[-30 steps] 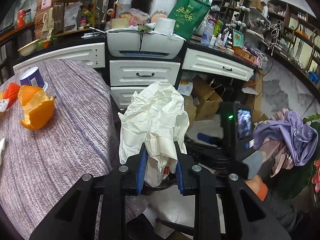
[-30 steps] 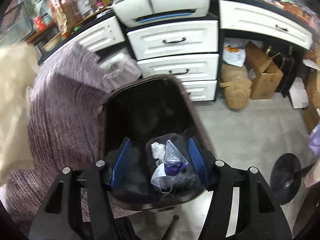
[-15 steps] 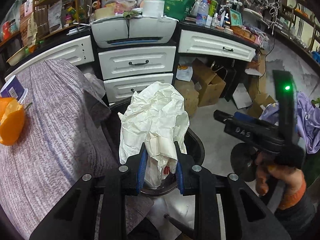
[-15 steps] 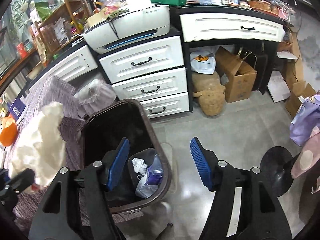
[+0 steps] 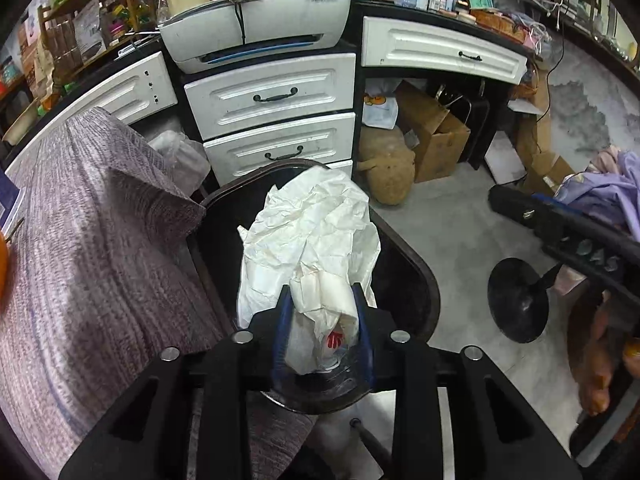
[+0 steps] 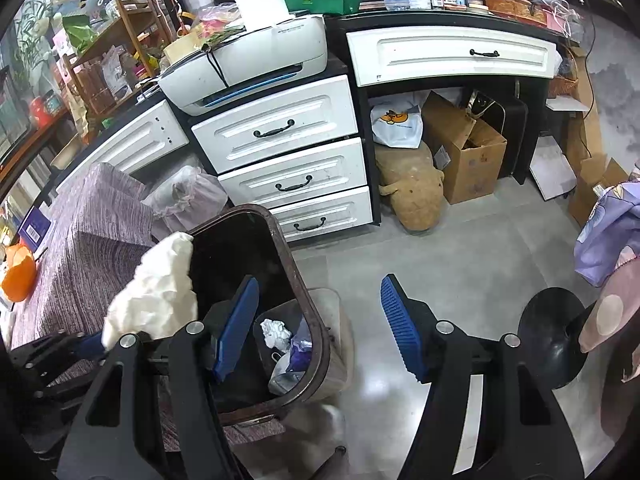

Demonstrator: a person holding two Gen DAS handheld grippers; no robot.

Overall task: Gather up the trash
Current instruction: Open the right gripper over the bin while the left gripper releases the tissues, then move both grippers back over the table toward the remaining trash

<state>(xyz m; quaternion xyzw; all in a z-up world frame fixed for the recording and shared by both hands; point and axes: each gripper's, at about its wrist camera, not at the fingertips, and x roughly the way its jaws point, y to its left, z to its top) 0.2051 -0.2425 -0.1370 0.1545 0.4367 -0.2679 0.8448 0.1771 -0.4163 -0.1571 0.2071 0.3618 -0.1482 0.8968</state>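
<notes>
Room: cluttered workroom, grey floor (image 6: 460,264), white drawer unit (image 6: 288,156) beyond.
Left tongs (image 5: 322,320): jaws just widening, crumpled white paper wrapper (image 5: 312,240) still between them, over dark brown plastic bin (image 5: 420,280).
Right tongs (image 6: 316,328): spread, empty, straddling bin rim.
Risk: bulky paper may snag the rim or spill onto the purple woven tablecloth (image 5: 92,248) beside.

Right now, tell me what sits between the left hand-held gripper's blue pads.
Crumpled white paper wrapper, poised over the dark brown bin, in the left wrist view.

floor (image 6: 460,264) – bin (image 6: 320,344), box (image 6: 468,160) | table (image 6: 96,240) – orange peel (image 6: 18,276)
</notes>
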